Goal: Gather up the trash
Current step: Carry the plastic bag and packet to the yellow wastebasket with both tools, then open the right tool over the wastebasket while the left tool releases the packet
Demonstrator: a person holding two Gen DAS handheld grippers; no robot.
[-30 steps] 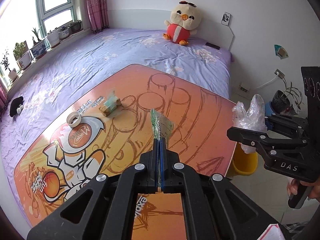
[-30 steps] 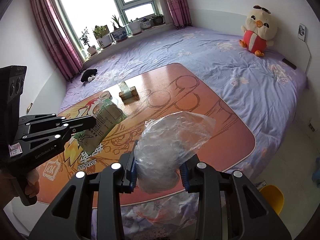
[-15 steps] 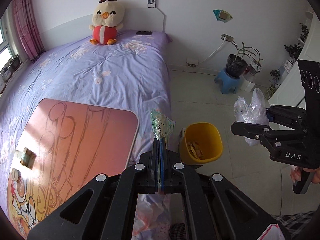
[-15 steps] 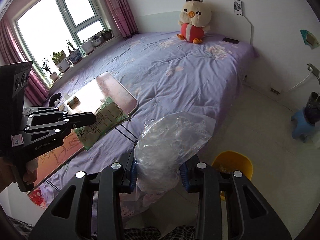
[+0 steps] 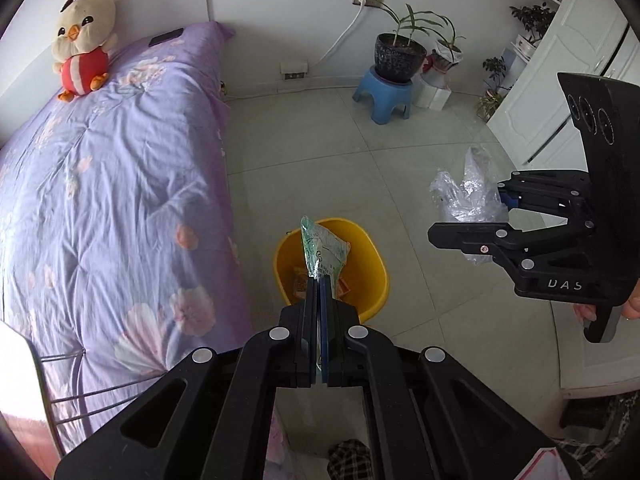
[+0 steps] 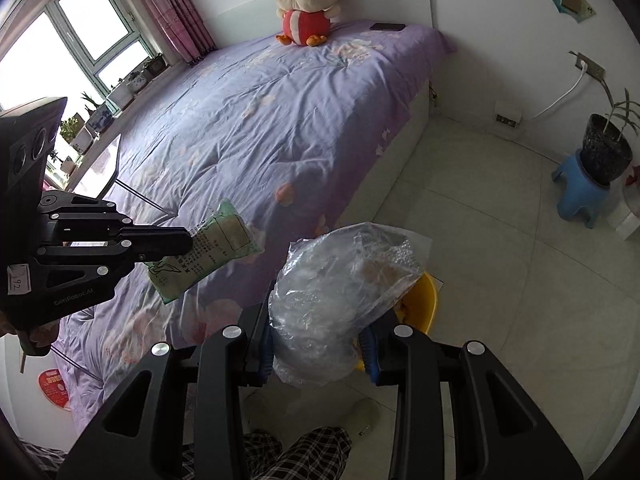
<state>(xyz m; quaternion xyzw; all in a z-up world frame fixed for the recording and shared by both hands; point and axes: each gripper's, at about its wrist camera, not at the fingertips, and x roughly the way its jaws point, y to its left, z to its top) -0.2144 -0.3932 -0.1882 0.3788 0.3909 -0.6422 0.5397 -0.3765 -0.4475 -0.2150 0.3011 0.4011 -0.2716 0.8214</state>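
Two grippers noted, both loaded. Left gripper (image 5: 319, 280) clamped tight on green wrapper (image 5: 322, 248), poised above yellow bin (image 5: 372, 264) beside bed (image 5: 120, 200). Right gripper (image 6: 320, 344) closed around crumpled clear plastic bag (image 6: 344, 288). Bin contents visible only from left wrist view; window (image 6: 80, 48) only from right.

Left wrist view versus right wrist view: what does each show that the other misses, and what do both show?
Only the left wrist view: white cupboard doors and scraps inside the yellow bin. Only the right: the window, curtain and windowsill plants. Both: bed, chick toy, blue stool, green wrapper in the left gripper, clear bag in the right gripper.
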